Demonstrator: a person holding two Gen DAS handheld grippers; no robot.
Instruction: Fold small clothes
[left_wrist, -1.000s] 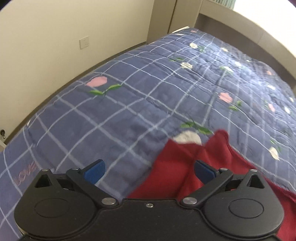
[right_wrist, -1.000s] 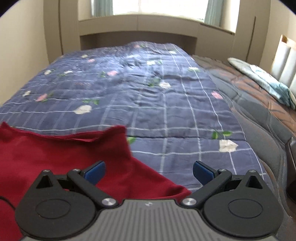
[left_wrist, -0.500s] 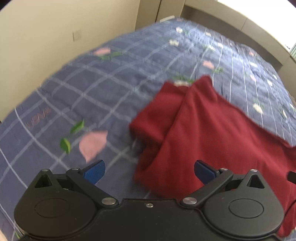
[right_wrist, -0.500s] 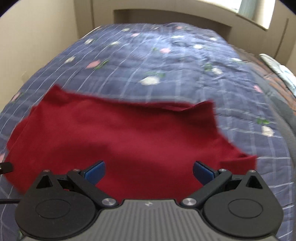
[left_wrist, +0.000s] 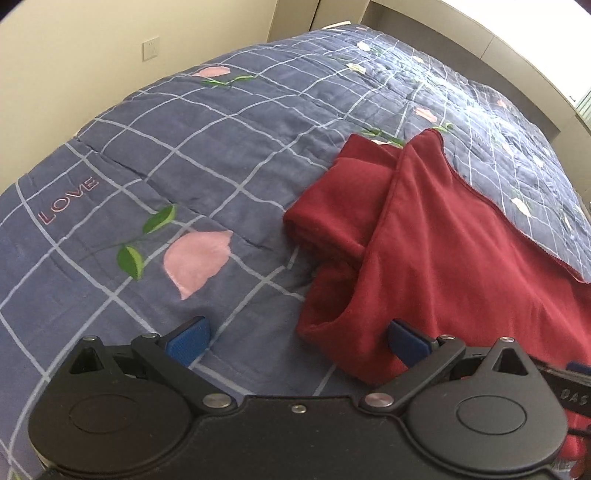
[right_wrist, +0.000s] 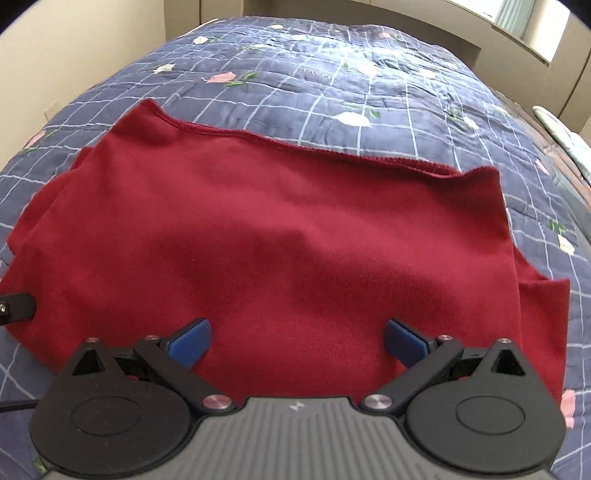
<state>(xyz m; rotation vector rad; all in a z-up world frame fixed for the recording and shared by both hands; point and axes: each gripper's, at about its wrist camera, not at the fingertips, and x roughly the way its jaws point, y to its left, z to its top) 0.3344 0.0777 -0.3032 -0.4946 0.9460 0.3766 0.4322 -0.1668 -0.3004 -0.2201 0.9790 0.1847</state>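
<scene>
A dark red garment (right_wrist: 280, 236) lies on the blue checked quilt (right_wrist: 369, 85), folded over itself, with a hemmed edge at its far side. In the left wrist view the garment (left_wrist: 436, 243) fills the right half, with a folded sleeve sticking out at its left. My left gripper (left_wrist: 295, 339) is open and empty, low over the garment's near left corner. My right gripper (right_wrist: 295, 338) is open and empty, just above the garment's near middle. Part of the other gripper shows at the left edge of the right wrist view (right_wrist: 14, 308).
The quilt (left_wrist: 184, 166) has pink flowers, green leaves and the word LOVE. A beige wall with a socket (left_wrist: 149, 48) runs along the bed's left side. A window ledge (right_wrist: 443, 22) stands beyond the bed. A pillow (right_wrist: 561, 129) lies at the far right.
Both grippers have pulled back toward the near side and tilted down, so much more of the red garment shows. Both stay open and empty.
</scene>
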